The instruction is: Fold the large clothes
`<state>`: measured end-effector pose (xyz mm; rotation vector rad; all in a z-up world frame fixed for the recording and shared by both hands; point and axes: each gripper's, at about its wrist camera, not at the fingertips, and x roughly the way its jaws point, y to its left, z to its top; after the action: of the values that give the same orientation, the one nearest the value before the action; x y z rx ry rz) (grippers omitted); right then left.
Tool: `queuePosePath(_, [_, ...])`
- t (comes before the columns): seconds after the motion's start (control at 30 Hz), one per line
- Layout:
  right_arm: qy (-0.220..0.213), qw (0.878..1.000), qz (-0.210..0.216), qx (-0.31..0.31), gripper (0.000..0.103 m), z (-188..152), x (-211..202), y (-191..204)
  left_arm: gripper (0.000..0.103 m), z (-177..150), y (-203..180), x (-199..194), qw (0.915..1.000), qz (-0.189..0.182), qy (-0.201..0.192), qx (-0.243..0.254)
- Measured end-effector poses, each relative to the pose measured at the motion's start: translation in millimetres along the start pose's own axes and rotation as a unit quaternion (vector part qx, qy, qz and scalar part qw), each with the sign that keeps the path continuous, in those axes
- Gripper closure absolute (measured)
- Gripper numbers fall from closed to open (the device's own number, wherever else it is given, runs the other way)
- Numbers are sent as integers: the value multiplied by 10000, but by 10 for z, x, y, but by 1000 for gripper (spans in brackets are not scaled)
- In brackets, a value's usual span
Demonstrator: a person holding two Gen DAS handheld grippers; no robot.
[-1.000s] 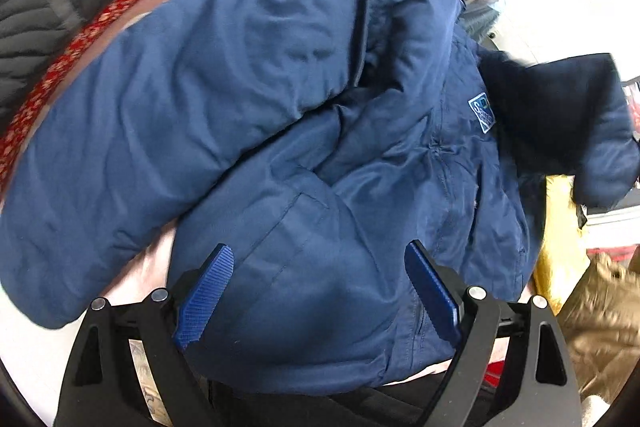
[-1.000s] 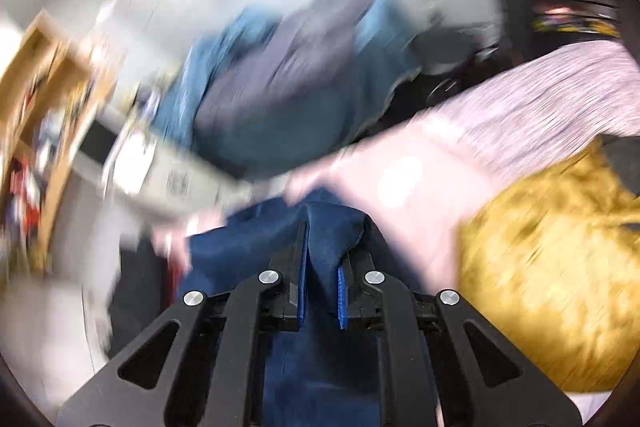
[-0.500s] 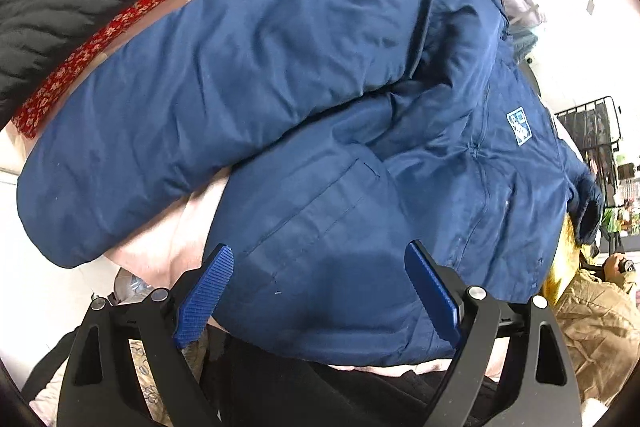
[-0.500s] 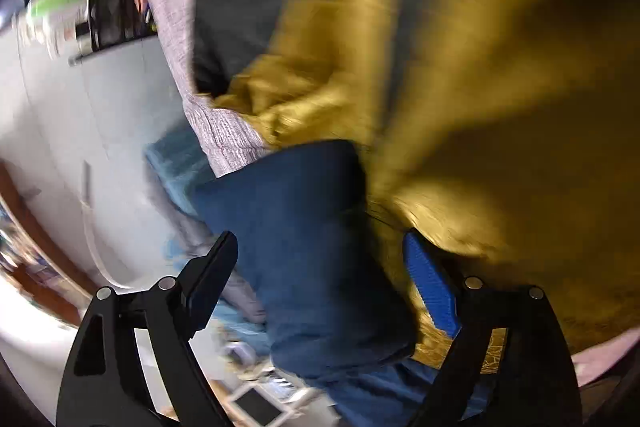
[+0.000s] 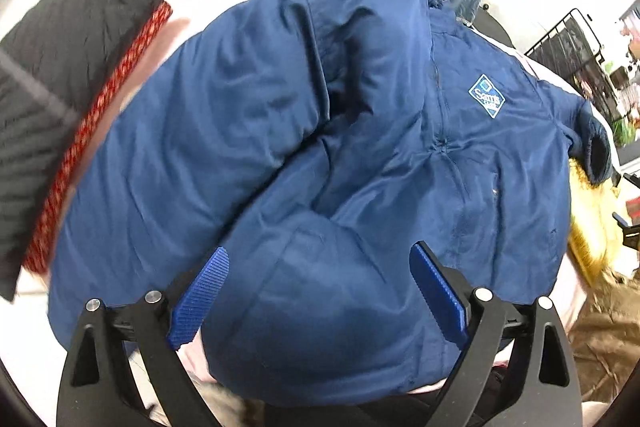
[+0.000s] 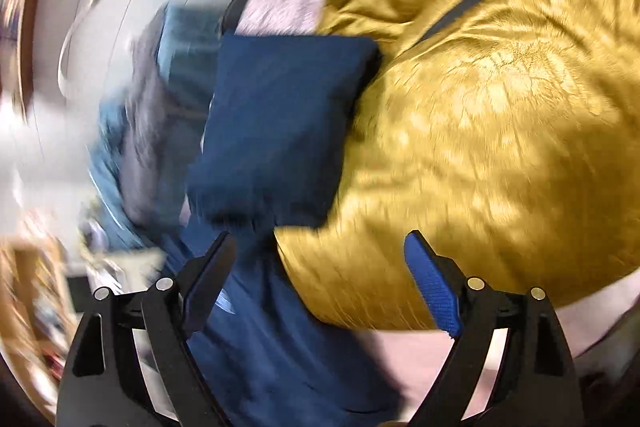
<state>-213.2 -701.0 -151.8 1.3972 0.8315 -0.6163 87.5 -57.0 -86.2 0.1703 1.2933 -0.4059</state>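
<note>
Right gripper (image 6: 316, 267) let go of sleeve cuff (image 6: 280, 131), jaws just opened, now spread, cuff ahead resting on gold jacket (image 6: 480, 127); left gripper (image 5: 320, 291) spread over blue jacket (image 5: 360, 147) hem, gripping nothing; right nearer cuff

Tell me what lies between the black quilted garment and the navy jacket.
A red patterned band edging the black quilted garment, then pale pink bedding before the navy jacket, in the left wrist view.
</note>
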Motion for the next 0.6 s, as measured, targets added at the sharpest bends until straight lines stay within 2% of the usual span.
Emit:
queuePosePath(0.17, [319,9958,-334,-790,18,-598,108,233,14,127,79,63,9998,-83,-67,189])
queuePosePath(0.27, [535,9912,-475,-1114,18,-931,259,366,14,184,95,198,9992,53,27,394])
queuePosePath(0.5, [961,9854,-537,-1299,18,-1486,554,611,12,399,391,445,9987,237,-45,447])
queuePosePath(0.6, [1001,9834,-613,-1382,18,-1703,585,722,12,511,552,668,9994,106,206,274])
